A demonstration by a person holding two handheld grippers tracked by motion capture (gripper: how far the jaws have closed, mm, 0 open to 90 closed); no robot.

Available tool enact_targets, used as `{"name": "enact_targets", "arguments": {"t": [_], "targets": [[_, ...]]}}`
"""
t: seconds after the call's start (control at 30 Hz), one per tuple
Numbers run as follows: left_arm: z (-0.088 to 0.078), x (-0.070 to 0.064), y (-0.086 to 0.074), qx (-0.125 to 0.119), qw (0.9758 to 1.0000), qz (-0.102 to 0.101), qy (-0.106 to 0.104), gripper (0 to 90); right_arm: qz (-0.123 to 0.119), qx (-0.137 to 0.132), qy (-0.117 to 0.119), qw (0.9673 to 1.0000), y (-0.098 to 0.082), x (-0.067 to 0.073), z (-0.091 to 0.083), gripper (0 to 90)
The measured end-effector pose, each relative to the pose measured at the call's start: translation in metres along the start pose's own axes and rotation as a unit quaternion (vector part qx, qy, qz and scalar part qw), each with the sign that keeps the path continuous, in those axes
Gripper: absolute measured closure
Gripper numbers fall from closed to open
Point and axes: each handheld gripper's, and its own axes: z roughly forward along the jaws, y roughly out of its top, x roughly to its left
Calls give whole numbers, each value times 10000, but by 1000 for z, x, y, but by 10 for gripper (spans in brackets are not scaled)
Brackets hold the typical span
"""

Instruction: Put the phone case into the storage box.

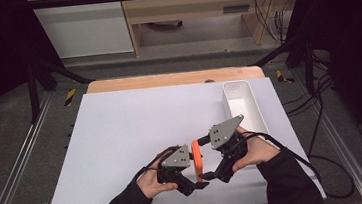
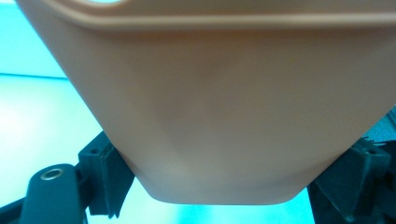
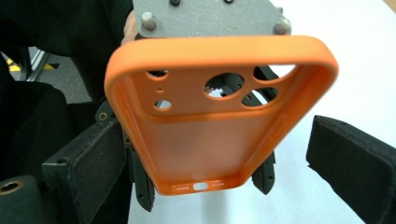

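Nearest, the left gripper (image 1: 200, 184) clamps the orange phone case (image 1: 197, 159) by its edges, upright at six o'clock on the white table (image 1: 122, 138) (tray (image 1: 250, 106) at two o'clock), while the right gripper (image 1: 210, 176) straddles it, pads apart.

1 orange phone case (image 1: 197, 158), 1 white bin (image 1: 243, 104), 2 claws.

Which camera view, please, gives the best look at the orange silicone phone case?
The right gripper view: the orange silicone phone case shows its inside, camera cutouts and port holes. The left gripper view shows its blurred plain back; the high view a thin edge.
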Motion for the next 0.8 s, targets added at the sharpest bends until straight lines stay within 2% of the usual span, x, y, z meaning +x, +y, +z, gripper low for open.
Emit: {"name": "enact_targets", "arguments": {"t": [0.43, 0.8], "targets": [[3, -3, 1, 74, 9998, 190, -19, 152, -47, -34, 176, 9998, -1, 1, 4, 80], [4, -5, 1, 112, 9996, 245, -85, 152, -85, -1, 362, 9993, -2, 1, 6, 143]]}}
